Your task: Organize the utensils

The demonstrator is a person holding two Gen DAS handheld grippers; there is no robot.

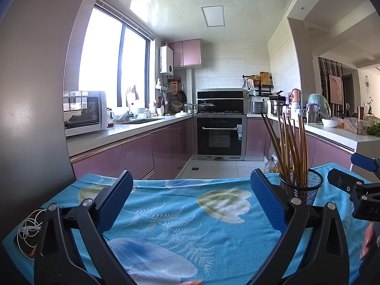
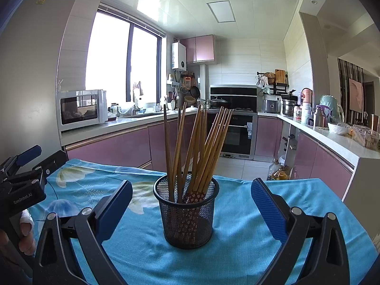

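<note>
At far left, a coiled white cable point(image 1: 28, 231) lies on the surface point(image 1: 190, 216), which is draped in a blue floral cloth. The left claw point(image 1: 191, 198) hovers over bare cloth, spread wide and empty. To its right stands a black mesh holder point(image 2: 187, 211), upright and filled with wooden chopsticks point(image 2: 197, 152) that fan outward. The right claw point(image 2: 191, 207) faces the holder, spread wide on either side without touching it. No loose utensils show, so the sorting looks essentially finished.
</note>
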